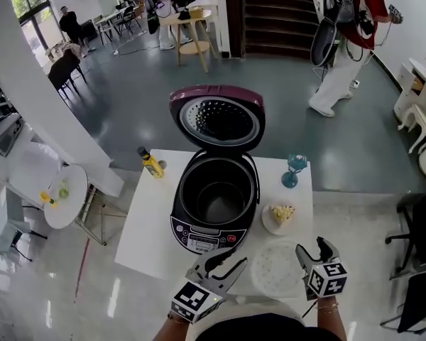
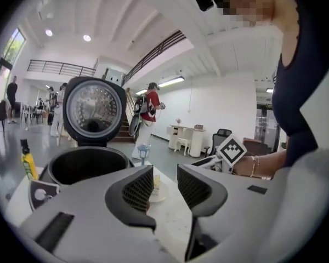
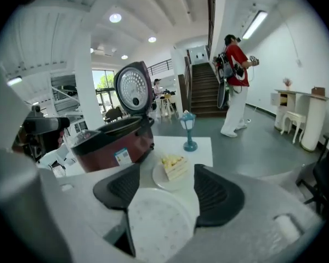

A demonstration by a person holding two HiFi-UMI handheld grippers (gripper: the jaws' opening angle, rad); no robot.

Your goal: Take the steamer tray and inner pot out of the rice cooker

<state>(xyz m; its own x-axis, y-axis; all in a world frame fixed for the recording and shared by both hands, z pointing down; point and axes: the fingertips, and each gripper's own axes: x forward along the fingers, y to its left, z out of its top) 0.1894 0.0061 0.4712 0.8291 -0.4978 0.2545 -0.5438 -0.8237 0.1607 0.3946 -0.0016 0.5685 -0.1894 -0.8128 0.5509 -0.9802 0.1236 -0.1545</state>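
White bench [image 1: 149, 240] fills the middle of your head view, with the rice cooker [image 1: 199, 239] at its centre. The cooker's lid [image 1: 216, 116] is tipped back upright behind it. The dark inner pot [image 1: 216, 201] sits in the cooker body with its mouth facing up.

The steamer tray [image 1: 275, 268], a pale perforated disc, lies flat on the bench at the lower right of the cooker, near its front corner.

Your left claw [image 1: 236, 258] hangs at the lower centre, just left of the tray. Its jaws stand a narrow gap apart and grip nothing. Your right claw [image 1: 314, 247] is just right of the tray with its jaws spread wide. In the right gripper view the tray shows low between them, and the pads are not pressing on it.

Just above the tray in the head view, a plate [image 1: 270, 222] with a slice of cake [image 1: 282, 213] stands beside the cooker's right flank. A blue lamp ornament [image 1: 295, 169] stands farther up on the same side. A yellow bottle [image 1: 151, 164] stands at the bench's upper-left corner, apart from the cooker.

Off the bench, a round table [image 1: 67, 197] stands at the left, and a person [image 1: 341, 55] in a red top stands at the upper right.
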